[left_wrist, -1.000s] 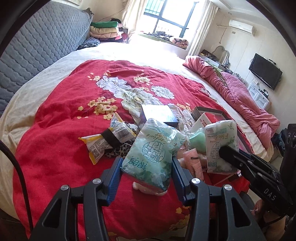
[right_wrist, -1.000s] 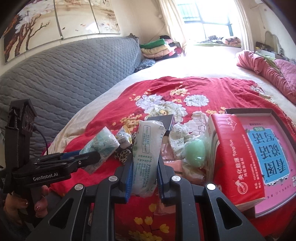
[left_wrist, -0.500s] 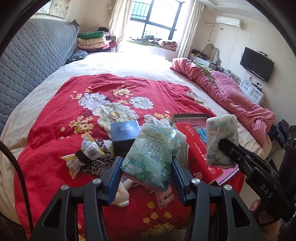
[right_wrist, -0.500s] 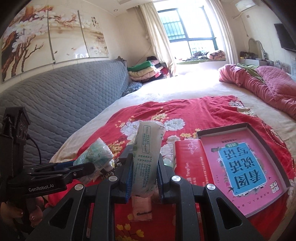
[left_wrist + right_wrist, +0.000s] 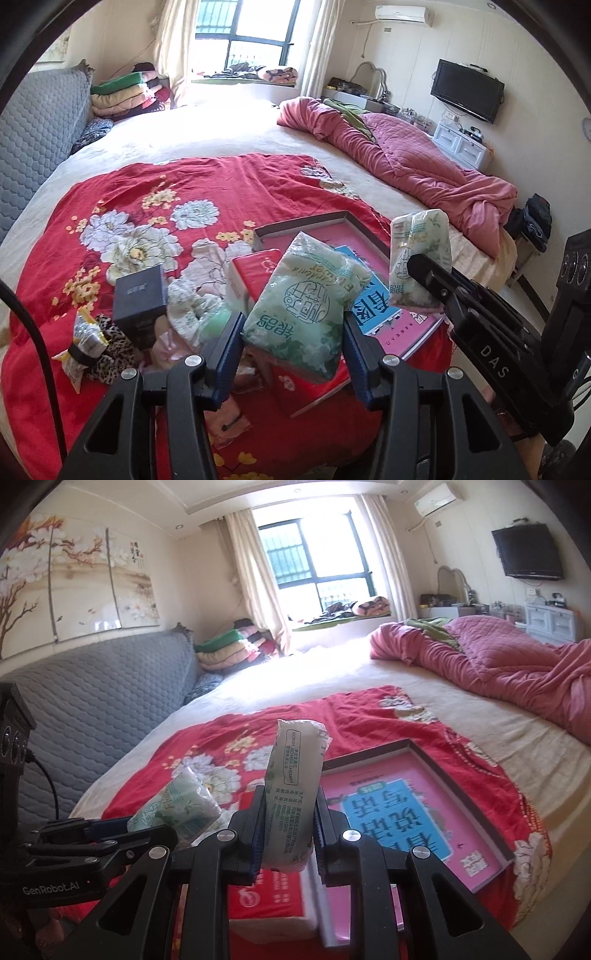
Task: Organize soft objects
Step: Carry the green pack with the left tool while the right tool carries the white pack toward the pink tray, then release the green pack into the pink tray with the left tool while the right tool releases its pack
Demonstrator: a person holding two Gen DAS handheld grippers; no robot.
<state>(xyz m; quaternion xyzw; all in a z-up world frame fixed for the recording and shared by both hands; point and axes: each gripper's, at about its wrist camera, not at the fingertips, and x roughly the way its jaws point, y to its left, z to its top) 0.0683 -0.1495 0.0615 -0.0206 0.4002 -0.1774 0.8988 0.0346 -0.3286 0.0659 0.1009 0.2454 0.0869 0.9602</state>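
My left gripper (image 5: 291, 332) is shut on a pale green tissue pack (image 5: 306, 306) and holds it above the red floral blanket (image 5: 147, 192). My right gripper (image 5: 288, 819) is shut on a second, white-green tissue pack (image 5: 291, 786), held upright in the air. That pack also shows at the right of the left wrist view (image 5: 419, 258), and the left pack shows in the right wrist view (image 5: 177, 808). Below both lie a red tissue box (image 5: 255, 269) and a shallow box (image 5: 417, 746) with a pink book (image 5: 402, 812) in it.
On the blanket at the left lie a dark box (image 5: 140, 299), a snack packet (image 5: 83, 339), leopard-print cloth (image 5: 110, 354) and pale soft items (image 5: 192, 306). A pink quilt (image 5: 417, 166) lies at the right, a grey headboard (image 5: 92, 701) at the left.
Both grippers have risen and swung right with their tissue packs, from above the clutter to above the red tissue box and the boxed book. Both grips are unchanged.
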